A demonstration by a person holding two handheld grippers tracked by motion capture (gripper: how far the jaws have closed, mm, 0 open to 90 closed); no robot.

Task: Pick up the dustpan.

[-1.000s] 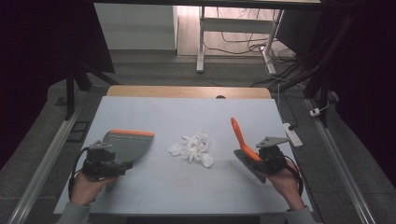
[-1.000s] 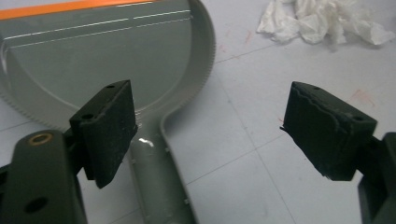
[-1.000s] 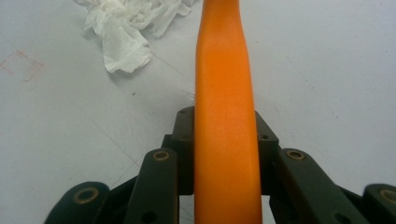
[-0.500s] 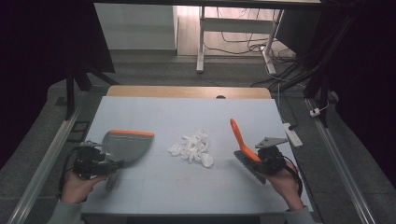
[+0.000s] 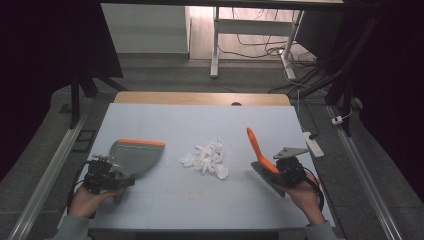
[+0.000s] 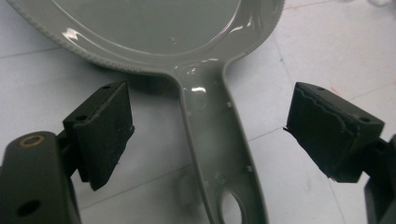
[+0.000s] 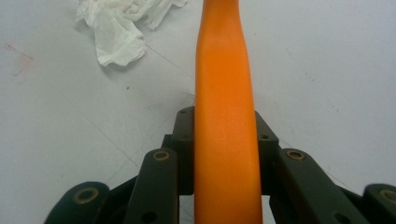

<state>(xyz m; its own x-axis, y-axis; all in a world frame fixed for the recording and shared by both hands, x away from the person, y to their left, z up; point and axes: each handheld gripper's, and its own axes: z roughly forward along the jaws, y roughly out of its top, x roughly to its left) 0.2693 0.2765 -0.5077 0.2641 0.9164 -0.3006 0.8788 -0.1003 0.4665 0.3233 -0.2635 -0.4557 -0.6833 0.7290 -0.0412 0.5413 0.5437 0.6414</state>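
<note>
A grey dustpan (image 5: 135,156) with an orange front lip lies flat on the left of the table. Its handle (image 6: 215,140) runs between the two pads of my left gripper (image 5: 112,177) (image 6: 208,121), which stands open with a gap on each side. A pile of crumpled white paper scraps (image 5: 206,157) (image 7: 121,23) sits mid-table. On the right, my right gripper (image 5: 280,172) (image 7: 224,140) is shut on an orange-handled brush (image 5: 255,145) (image 7: 224,70). The handle points up and away toward the scraps, and the grey bristle head rests beside the hand.
The table's pale mat (image 5: 200,125) ends in a wooden strip (image 5: 200,98) at the far edge. A white power strip (image 5: 312,142) lies off the right edge. Metal rails (image 5: 45,175) run along both sides, with desk legs and cables on the floor beyond.
My left hand has shifted a little to the left and sunk toward the table by the dustpan handle. The dustpan, the scraps and the right hand with the brush have stayed put.
</note>
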